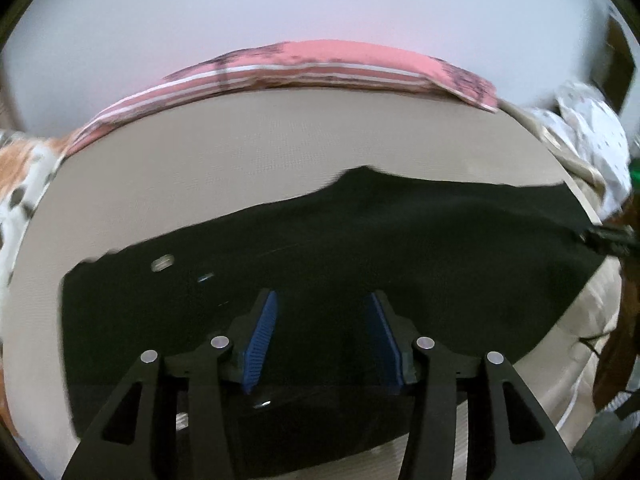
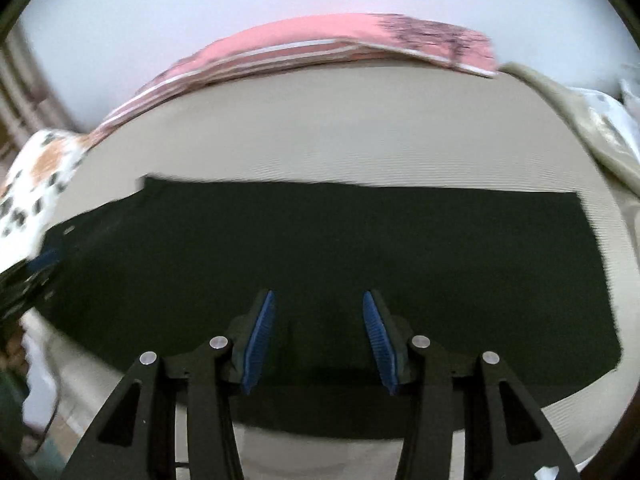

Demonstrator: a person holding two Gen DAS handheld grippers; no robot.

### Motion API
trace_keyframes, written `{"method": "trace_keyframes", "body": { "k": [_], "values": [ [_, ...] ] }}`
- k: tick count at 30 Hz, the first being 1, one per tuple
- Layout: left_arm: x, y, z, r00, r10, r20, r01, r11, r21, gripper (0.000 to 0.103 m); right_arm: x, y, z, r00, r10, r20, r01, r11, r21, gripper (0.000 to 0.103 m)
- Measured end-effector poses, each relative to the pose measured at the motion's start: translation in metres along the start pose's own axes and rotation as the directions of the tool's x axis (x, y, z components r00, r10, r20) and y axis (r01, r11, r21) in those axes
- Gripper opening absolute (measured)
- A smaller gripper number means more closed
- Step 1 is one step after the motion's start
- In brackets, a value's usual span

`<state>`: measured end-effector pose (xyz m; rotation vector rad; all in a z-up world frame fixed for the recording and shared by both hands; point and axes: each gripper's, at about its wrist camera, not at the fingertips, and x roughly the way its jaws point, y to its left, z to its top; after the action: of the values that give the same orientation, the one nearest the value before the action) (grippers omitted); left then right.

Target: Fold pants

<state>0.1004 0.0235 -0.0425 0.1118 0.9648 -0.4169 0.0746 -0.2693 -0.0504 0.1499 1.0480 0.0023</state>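
One pair of black pants [image 1: 340, 240] lies flat across the middle of both frames on a beige bed [image 1: 240, 140], fabric smooth, edges blurred. The left gripper [image 1: 323, 300] and right gripper [image 2: 318, 298] hang above it, jaws parted and empty.

Beige mattress [image 1: 240, 152], ribbed surface. Pink striped bedding [image 1: 320, 68] lies along its far edge, against a pale wall [image 1: 280, 4]. White cloth with orange and dark spots [image 2: 36, 176] at the left edge. White dotted fabric [image 1: 592, 128] bunched at the far right corner.
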Motion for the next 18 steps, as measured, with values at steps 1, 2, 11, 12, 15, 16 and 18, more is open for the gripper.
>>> {"method": "trace_keyframes", "body": {
  "k": [1, 2, 11, 12, 15, 16, 18],
  "values": [
    [0.006, -0.013, 0.004, 1.000, -0.008, -0.005, 0.008, 1.000, 0.022, 0.050, 0.001, -0.014, 0.002, 1.000, -0.003, -0.005, 0.003, 1.000, 0.021, 0.044],
    [0.011, -0.025, 0.008, 1.000, -0.017, -0.009, 0.017, 0.999, 0.037, 0.050, 0.002, -0.029, 0.004, 1.000, 0.012, -0.015, -0.011, 0.998, 0.060, 0.044],
    [0.068, -0.092, 0.052, 0.993, -0.094, -0.076, 0.101, 0.990, 0.098, 0.050, -0.020, -0.218, -0.003, 0.975, 0.218, -0.048, -0.188, 0.917, 0.351, 0.046],
    [0.073, -0.098, 0.057, 0.991, -0.106, -0.084, 0.114, 0.989, 0.099, 0.050, -0.023, -0.238, -0.006, 0.979, 0.199, -0.045, -0.168, 0.911, 0.376, 0.046],
    [0.087, -0.121, 0.072, 0.988, -0.122, -0.097, 0.133, 0.984, 0.117, 0.050, -0.025, -0.277, -0.013, 0.978, 0.201, -0.053, -0.160, 0.889, 0.430, 0.046],
    [0.091, -0.130, 0.078, 0.986, -0.132, -0.099, 0.143, 0.982, 0.124, 0.050, -0.025, -0.289, -0.016, 0.977, 0.207, -0.054, -0.162, 0.880, 0.446, 0.046],
    [0.099, -0.148, 0.088, 0.981, -0.167, -0.102, 0.179, 0.976, 0.122, 0.050, -0.024, -0.310, -0.021, 0.979, 0.197, -0.059, -0.147, 0.870, 0.471, 0.046]
  ]
}}
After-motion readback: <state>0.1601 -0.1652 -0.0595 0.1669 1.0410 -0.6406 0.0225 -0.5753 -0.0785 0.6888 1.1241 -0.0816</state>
